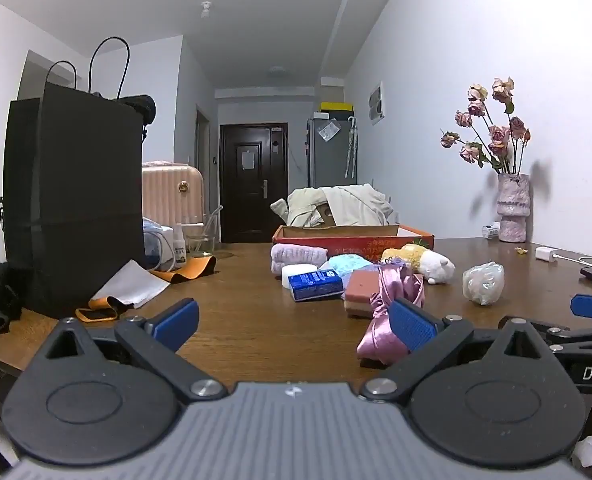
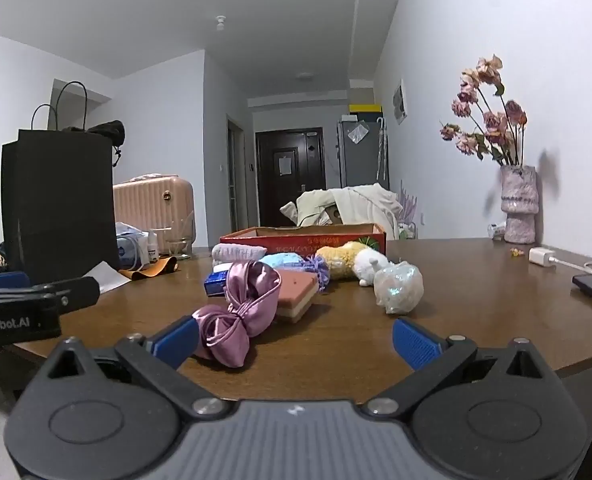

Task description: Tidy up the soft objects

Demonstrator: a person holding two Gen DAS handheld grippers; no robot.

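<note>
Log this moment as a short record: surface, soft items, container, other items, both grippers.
surface: brown wooden table
soft items: pink satin bow, layered sponge, folded lilac towel, yellow-and-white plush toy, crumpled pearly bag
container: red cardboard box, open, behind the pile
other items: blue tissue pack, black paper bag, vase of dried roses
left gripper: open, nothing between its pads
right gripper: open, bow beside its left pad, not gripped
</note>
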